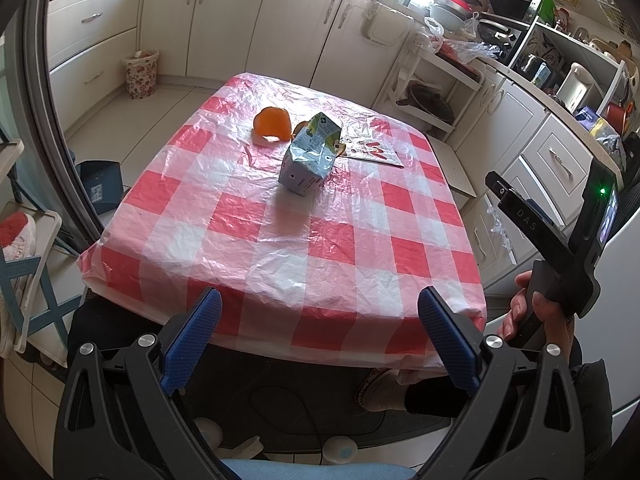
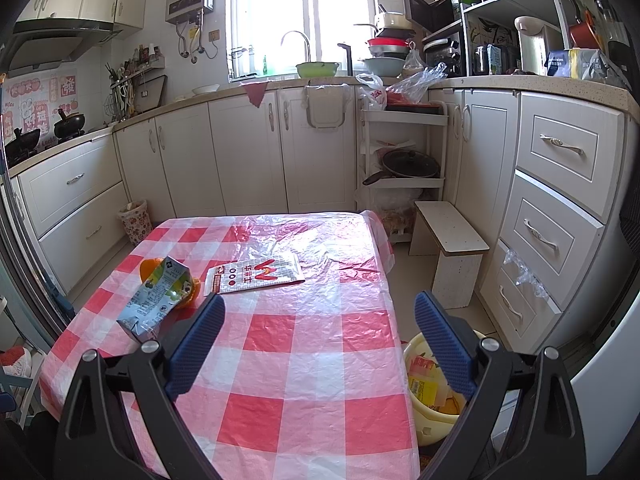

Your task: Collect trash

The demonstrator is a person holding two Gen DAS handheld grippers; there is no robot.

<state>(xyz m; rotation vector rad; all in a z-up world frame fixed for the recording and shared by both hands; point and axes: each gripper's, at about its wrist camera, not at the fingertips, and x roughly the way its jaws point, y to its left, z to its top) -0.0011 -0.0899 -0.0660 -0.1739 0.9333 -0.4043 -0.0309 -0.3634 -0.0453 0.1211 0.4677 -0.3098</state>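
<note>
Both claws, left (image 1: 318, 334) & right (image 2: 320, 340), are held wide open, empty. Crushed carton (image 1: 310, 156), orange peel (image 1: 272, 123) & flat wrapper (image 2: 256, 276) are left on checked counter (image 2: 304, 360); yellow bin (image 2: 420, 416) beside it is part-filled w/ trash.

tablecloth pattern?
Red-and-white checked plastic tablecloth, glossy and wrinkled. Clearest in the left wrist view.

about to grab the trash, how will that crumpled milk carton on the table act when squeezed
The milk carton is already dented and lies on its side, so it probably gives easily and is likely near empty and light. On the glossy plastic tablecloth it may slide if nudged. Its flat sides make rolling unlikely.
</note>
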